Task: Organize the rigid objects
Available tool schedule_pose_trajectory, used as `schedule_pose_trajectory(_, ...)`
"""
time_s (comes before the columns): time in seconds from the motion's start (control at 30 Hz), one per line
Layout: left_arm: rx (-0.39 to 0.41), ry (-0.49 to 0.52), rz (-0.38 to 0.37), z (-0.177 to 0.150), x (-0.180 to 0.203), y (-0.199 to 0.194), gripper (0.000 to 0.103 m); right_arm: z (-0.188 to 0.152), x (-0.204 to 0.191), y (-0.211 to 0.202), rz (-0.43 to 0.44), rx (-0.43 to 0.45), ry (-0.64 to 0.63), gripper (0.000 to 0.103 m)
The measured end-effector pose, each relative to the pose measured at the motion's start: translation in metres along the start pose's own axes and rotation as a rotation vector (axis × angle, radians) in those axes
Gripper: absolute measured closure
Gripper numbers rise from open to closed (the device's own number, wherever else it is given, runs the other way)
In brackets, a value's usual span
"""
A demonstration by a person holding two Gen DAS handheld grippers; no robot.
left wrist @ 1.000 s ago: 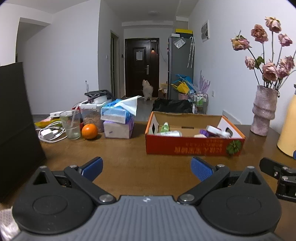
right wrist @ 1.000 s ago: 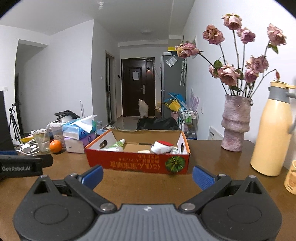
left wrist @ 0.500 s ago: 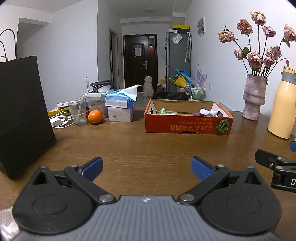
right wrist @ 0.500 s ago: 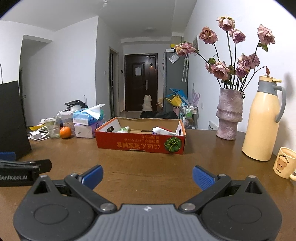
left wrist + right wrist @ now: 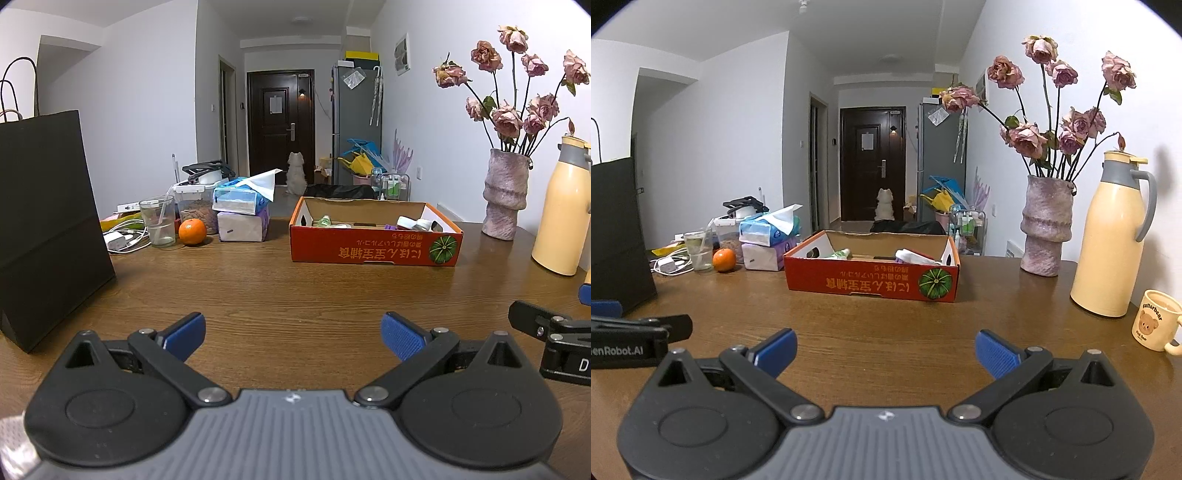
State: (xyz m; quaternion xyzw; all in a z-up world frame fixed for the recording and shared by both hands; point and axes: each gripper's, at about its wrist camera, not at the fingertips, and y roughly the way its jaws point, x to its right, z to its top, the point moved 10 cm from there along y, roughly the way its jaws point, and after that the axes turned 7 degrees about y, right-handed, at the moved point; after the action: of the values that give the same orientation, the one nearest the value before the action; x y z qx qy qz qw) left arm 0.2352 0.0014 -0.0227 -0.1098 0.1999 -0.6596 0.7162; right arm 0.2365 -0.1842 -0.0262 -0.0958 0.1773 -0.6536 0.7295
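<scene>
An orange cardboard box [image 5: 373,251] stands on the brown wooden table [image 5: 280,295] ahead of both grippers; it also shows in the right wrist view [image 5: 871,282]. Small items lie inside it: a green-capped bottle [image 5: 324,220], white containers [image 5: 412,222] and a tube [image 5: 840,254]. My left gripper [image 5: 293,338] is open and empty, low over the table well short of the box. My right gripper [image 5: 884,349] is open and empty, beside the left one at a similar distance.
A black paper bag [image 5: 44,221] stands at the left. Behind it are a glass [image 5: 158,221], an orange [image 5: 192,231], tissue packs [image 5: 242,216] and cables [image 5: 122,238]. A vase of roses [image 5: 1047,225], a cream thermos [image 5: 1112,240] and a bear mug [image 5: 1154,325] stand at the right.
Both grippers have drawn back from the box, which now looks smaller and farther. The black bag and the mug have come into view. Both grippers stayed open.
</scene>
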Motion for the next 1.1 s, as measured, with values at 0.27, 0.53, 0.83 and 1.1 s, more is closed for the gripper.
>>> schedule_pose_trajectory(0.27,-0.003,-0.002,0.0,-0.0013,-0.0007,-0.001,0.0,-0.0029,-0.0006,0.0001,-0.003,-0.005,-0.001,0.0)
schedule_pose_trajectory(0.53,-0.002,-0.002,-0.001,-0.0014,-0.0006,-0.0015,0.0,-0.005,0.0004,0.0005,-0.007,-0.007,0.0,0.0)
schedule_pose_trajectory(0.83,-0.003,-0.003,-0.001,-0.0021,-0.0002,-0.0011,0.0,-0.0055,0.0004,0.0003,-0.007,-0.008,0.0,0.0)
schedule_pose_trajectory(1.1,-0.009,-0.006,0.001,-0.005,-0.0006,-0.0004,0.0,-0.0063,0.003,0.0009,-0.008,-0.011,0.0,0.0)
